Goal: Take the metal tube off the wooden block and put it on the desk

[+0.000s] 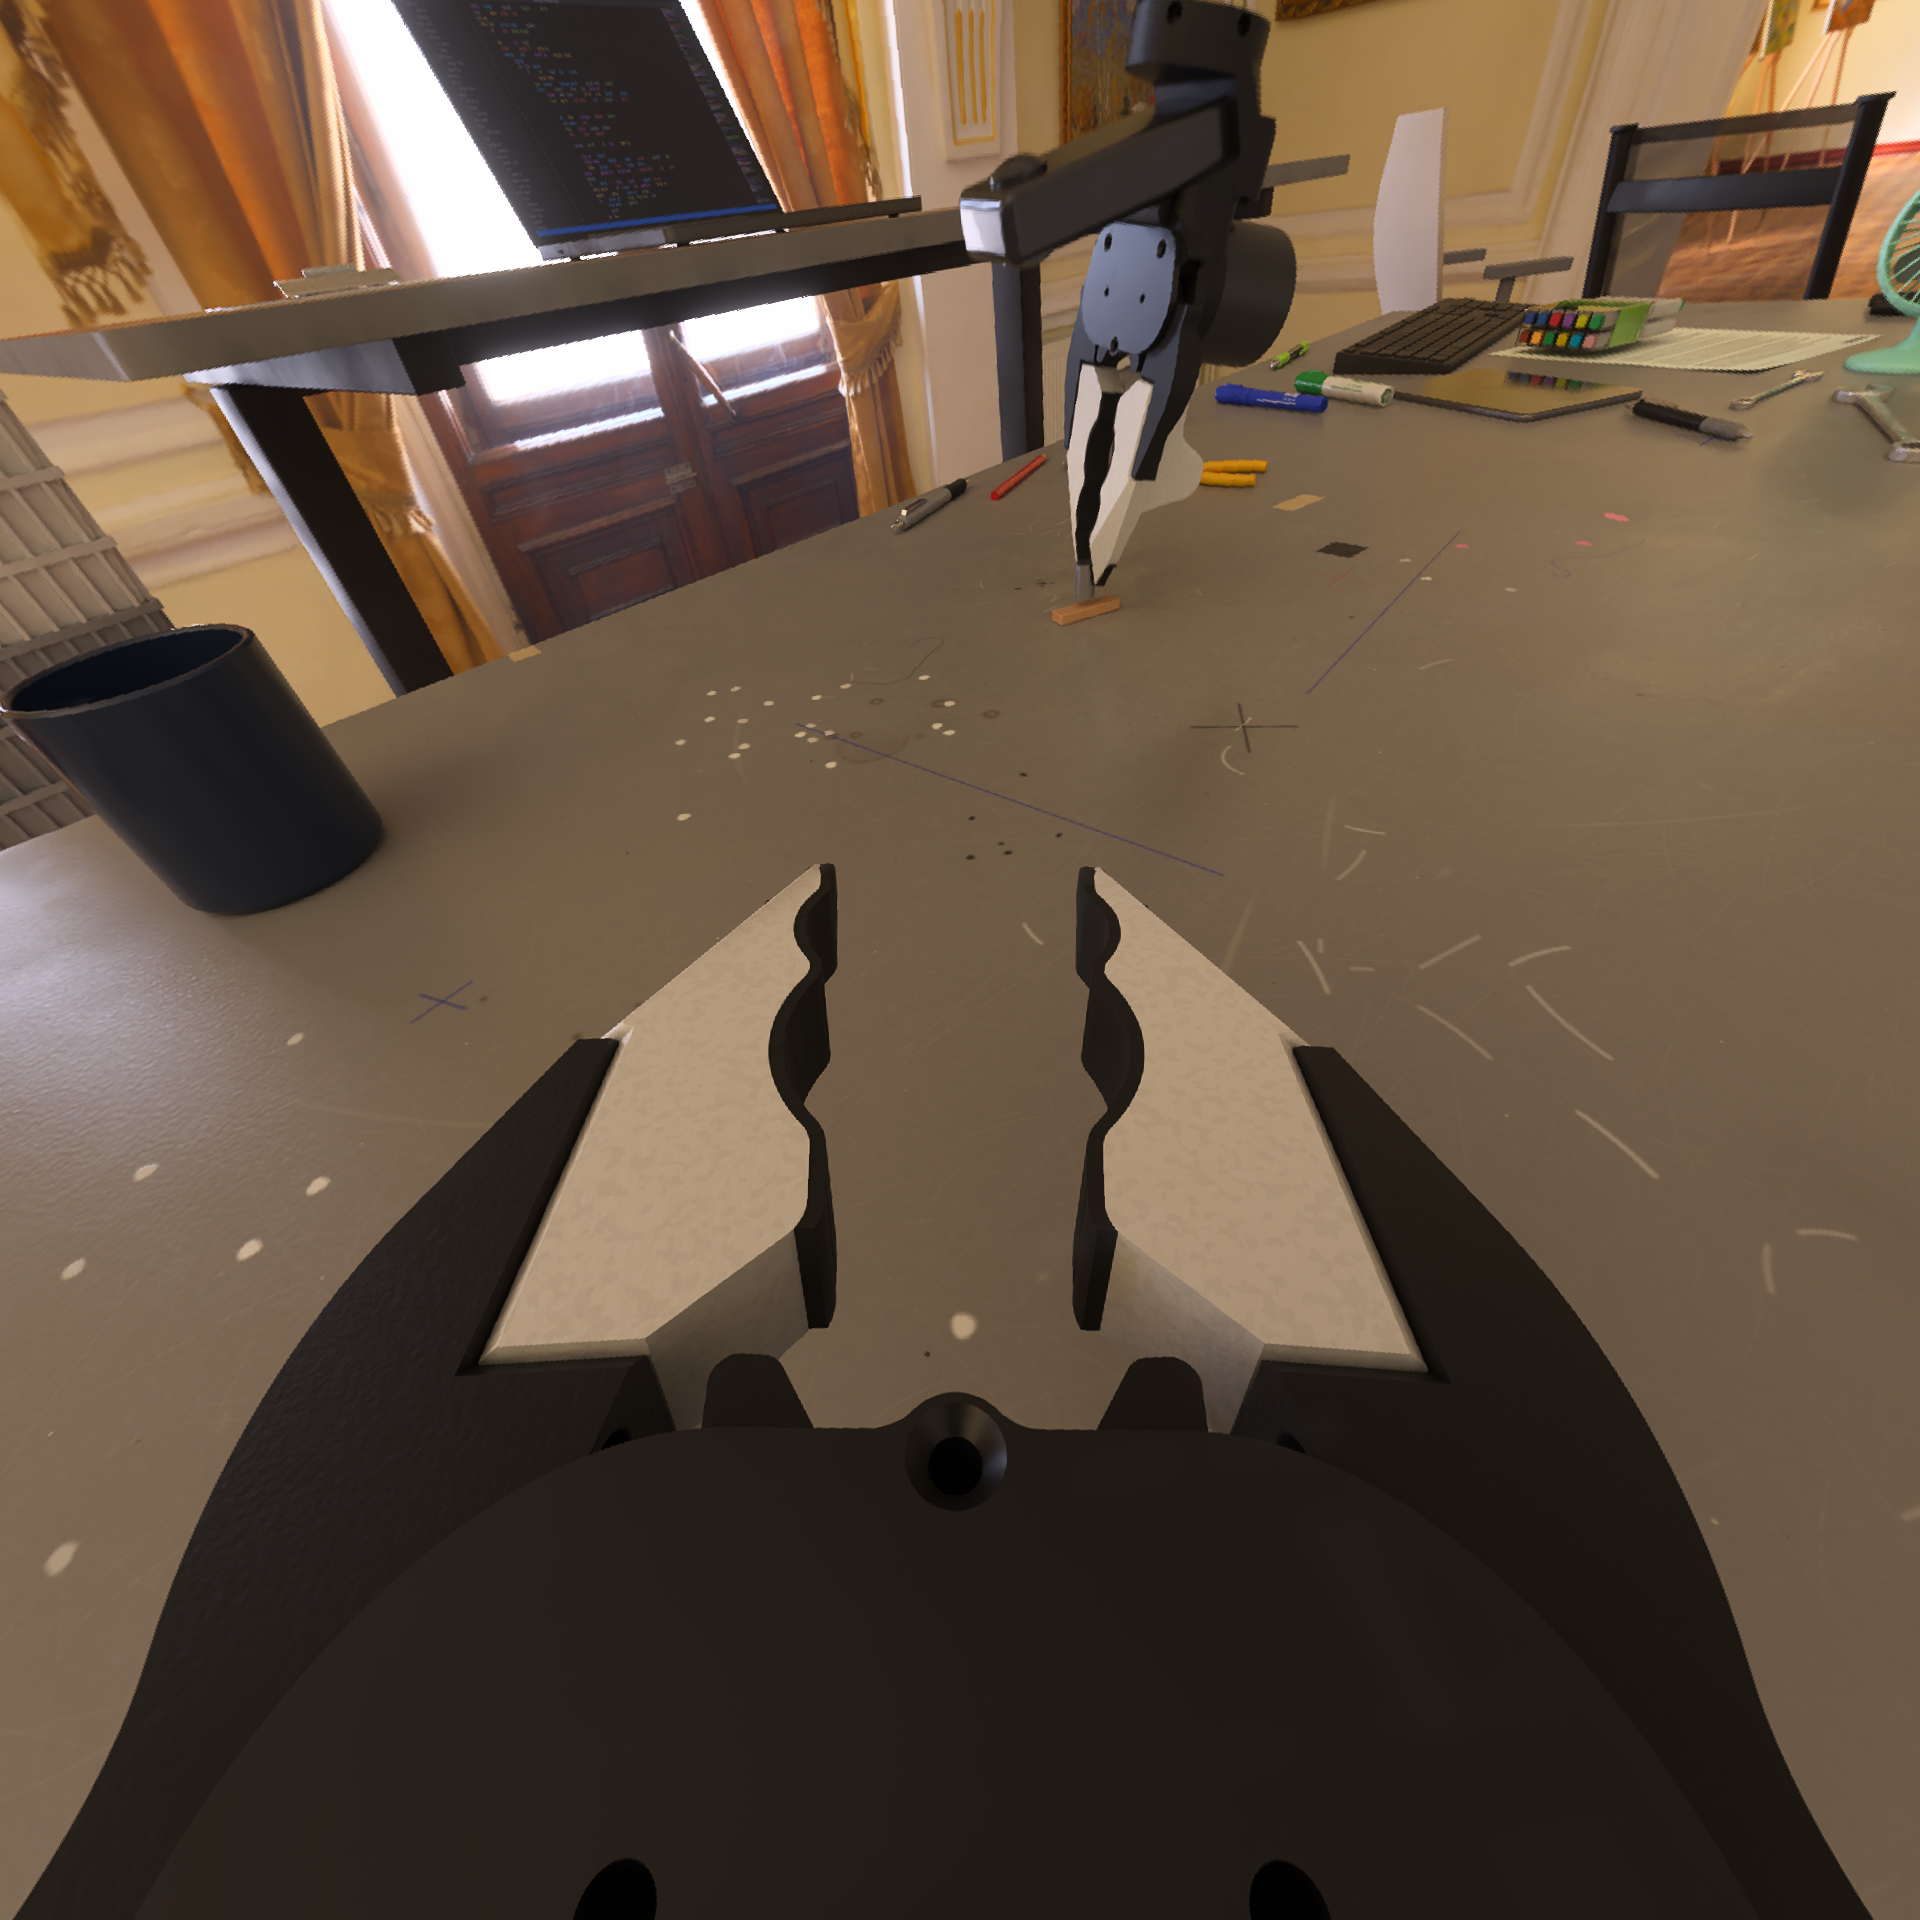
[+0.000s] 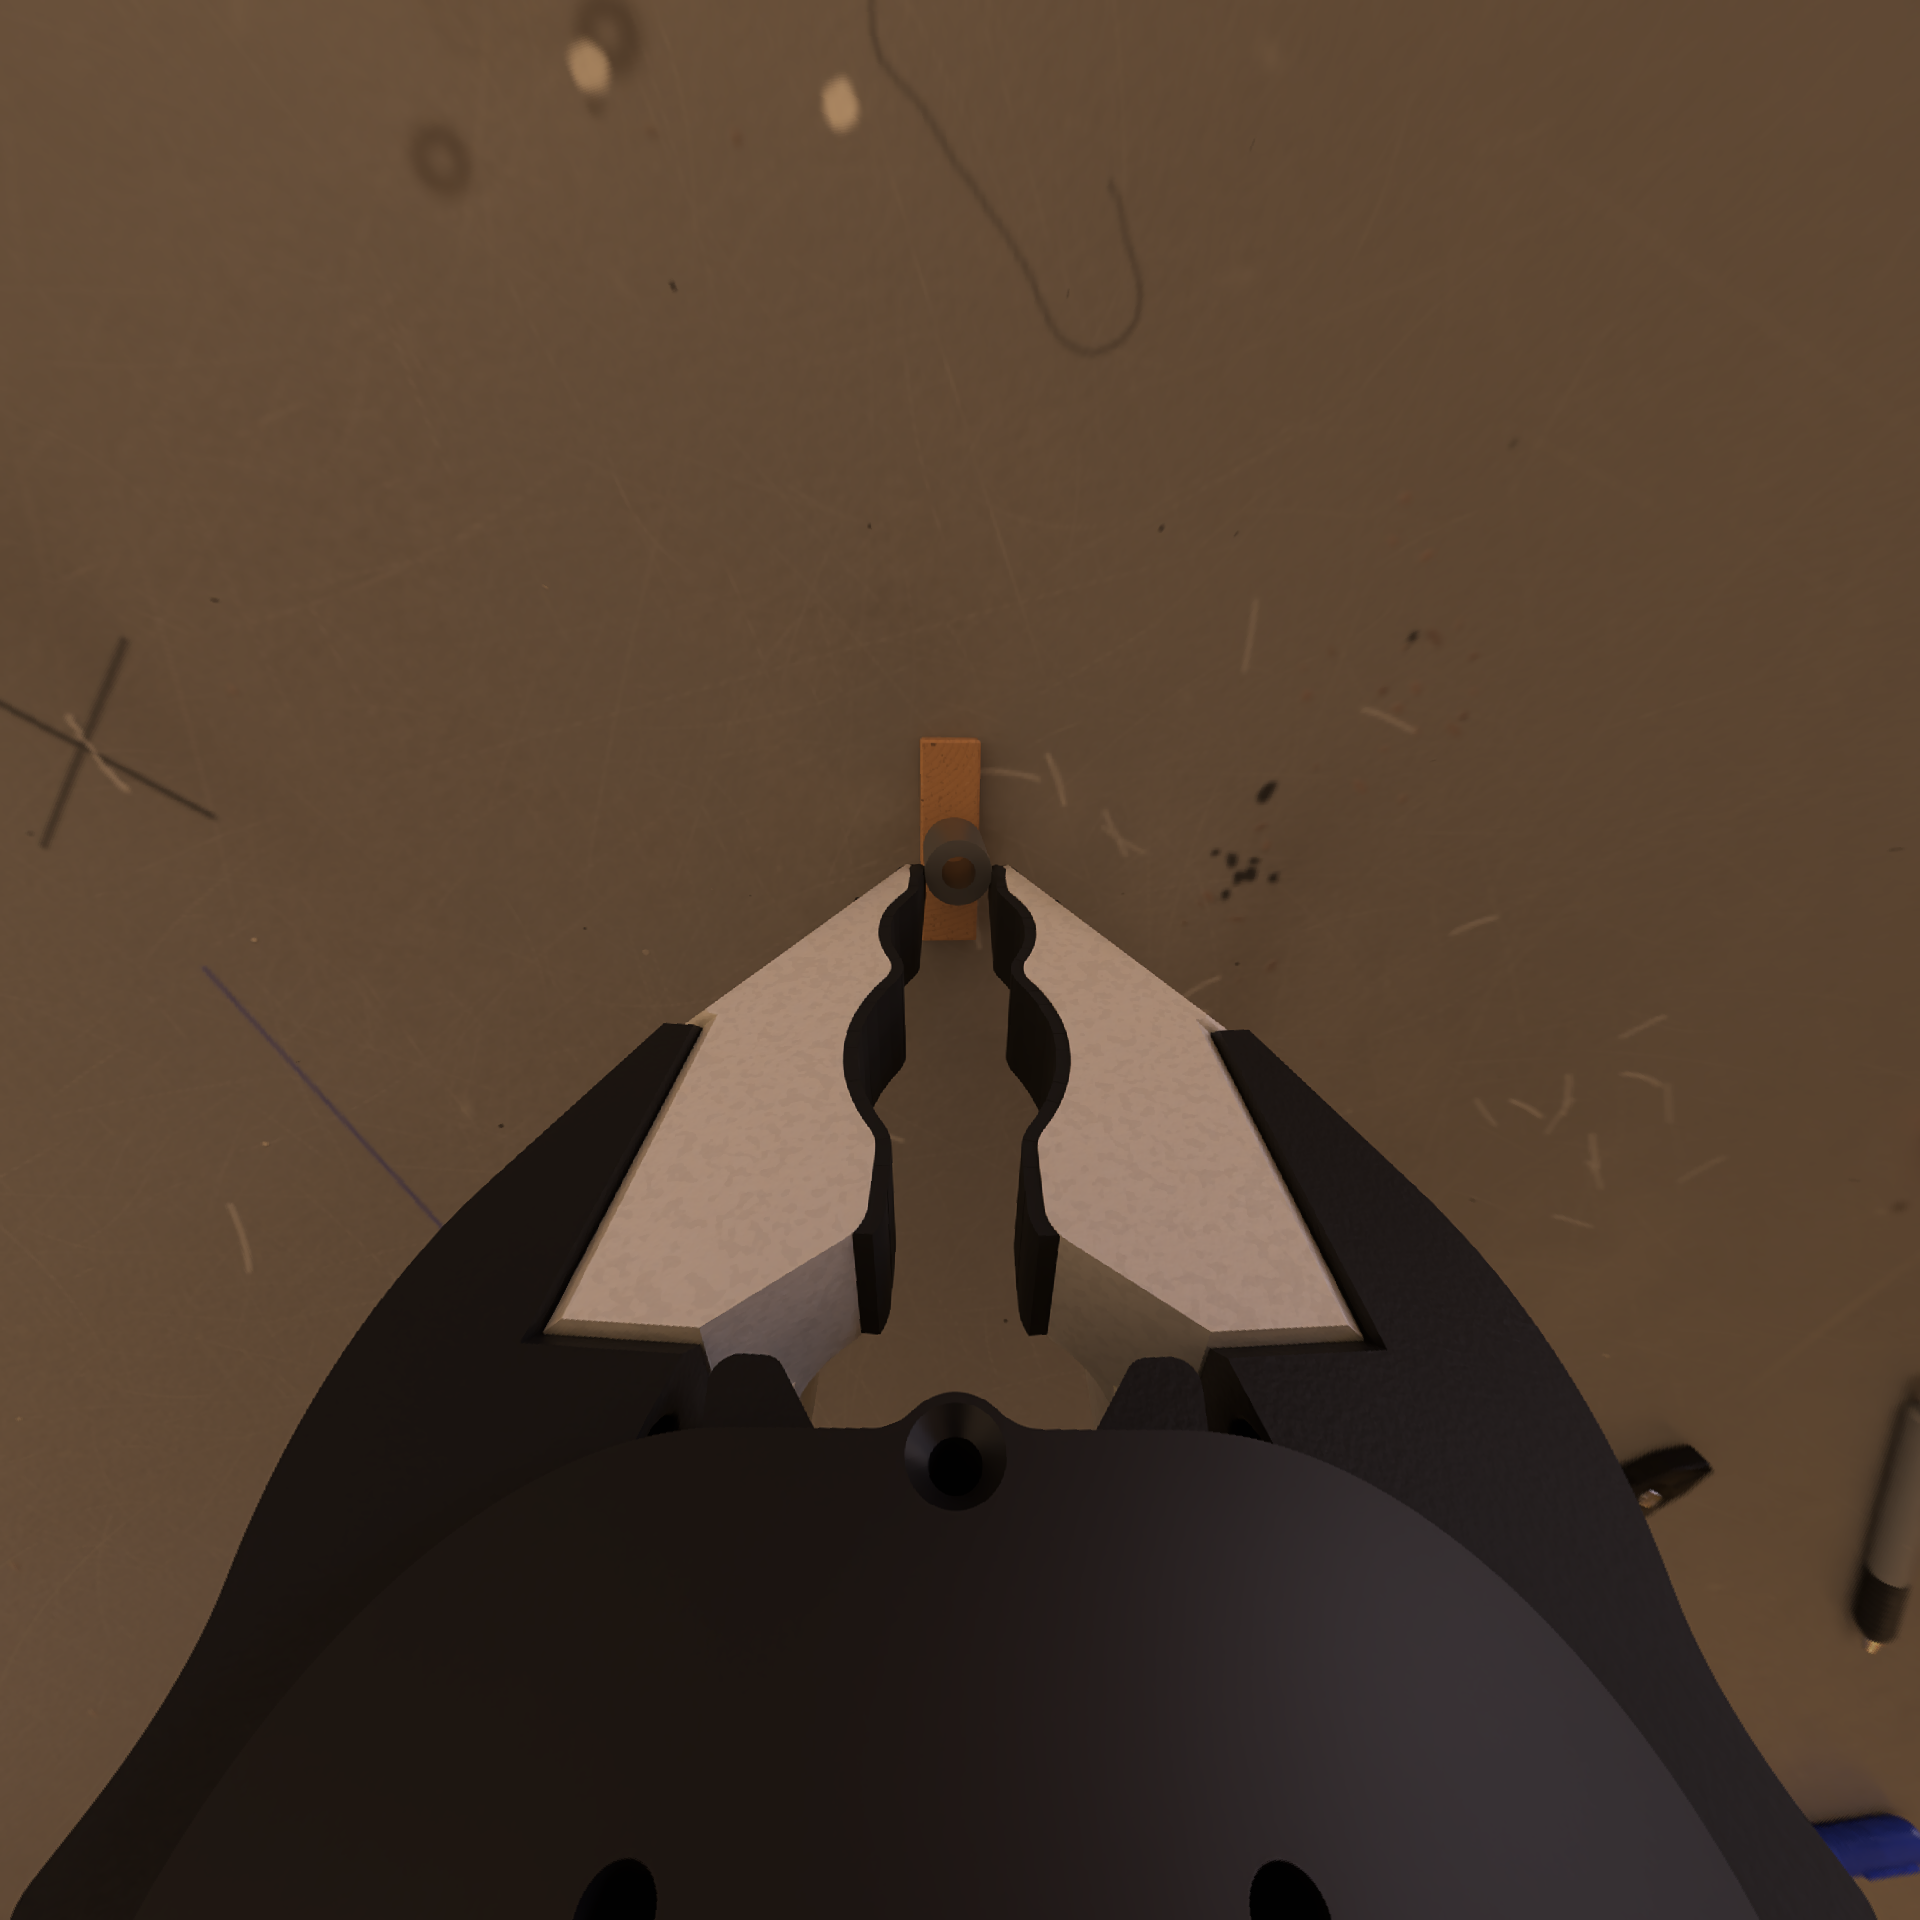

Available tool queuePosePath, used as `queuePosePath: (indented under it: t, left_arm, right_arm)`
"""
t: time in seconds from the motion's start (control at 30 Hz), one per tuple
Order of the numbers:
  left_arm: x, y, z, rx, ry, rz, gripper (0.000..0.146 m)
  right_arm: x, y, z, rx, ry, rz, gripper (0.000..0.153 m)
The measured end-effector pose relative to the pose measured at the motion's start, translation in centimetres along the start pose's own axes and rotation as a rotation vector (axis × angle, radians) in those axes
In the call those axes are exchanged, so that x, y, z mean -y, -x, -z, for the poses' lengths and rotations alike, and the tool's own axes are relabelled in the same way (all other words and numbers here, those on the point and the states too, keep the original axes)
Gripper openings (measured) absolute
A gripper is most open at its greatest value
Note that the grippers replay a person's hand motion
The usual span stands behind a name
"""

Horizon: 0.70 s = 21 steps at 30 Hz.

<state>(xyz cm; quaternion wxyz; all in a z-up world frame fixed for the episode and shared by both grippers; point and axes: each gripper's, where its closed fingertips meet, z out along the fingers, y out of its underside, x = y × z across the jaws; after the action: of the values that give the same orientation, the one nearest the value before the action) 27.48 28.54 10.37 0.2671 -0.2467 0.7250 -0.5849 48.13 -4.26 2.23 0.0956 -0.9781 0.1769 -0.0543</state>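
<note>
The right gripper (image 2: pixel 956 878) points straight down at the desk (image 2: pixel 1455 416), its jaws narrowed onto the metal tube (image 2: pixel 957 871), which stands upright on the wooden block (image 2: pixel 950 779) at 12 o'clock of the gripper body. The left gripper (image 1: pixel 956 883) hovers low and level, jaws wide with nothing between them, and a dark cup (image 1: pixel 197 769) sits at its 10 o'clock
</note>
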Motion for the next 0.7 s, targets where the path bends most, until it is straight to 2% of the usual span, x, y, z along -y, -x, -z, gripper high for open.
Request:
queuePosePath:
  t: [0.17,0.27,0.33,0.43,0.53,0.7]
  left_arm:
    - [0.1,-0.1,0.0,-0.002,-0.004,0.001,0.046]
    - [0.0,-0.2,-0.1,-0.007,0.000,0.001,0.046]
    - [0.0,-0.3,-0.1,-0.010,0.002,-0.002,0.046]
    - [0.1,-0.4,-0.1,-0.008,0.000,-0.009,0.046]
    - [0.2,-0.4,-0.1,-0.005,-0.003,-0.011,0.046]
    - [0.3,-0.5,0.0,0.000,-0.006,-0.017,0.046]
  right_arm:
    - [2.9,1.7,5.1,-0.067,-0.158,0.060,0.012]
    - [4.9,5.6,8.4,-0.072,-0.261,0.134,0.012]
    - [5.4,9.3,9.1,-0.038,-0.283,0.194,0.012]
    - [4.9,14.8,7.8,0.006,-0.246,0.289,0.012]
    - [3.6,19.0,4.8,0.046,-0.170,0.340,0.012]
    - [1.8,22.4,0.5,0.074,-0.075,0.369,0.012]
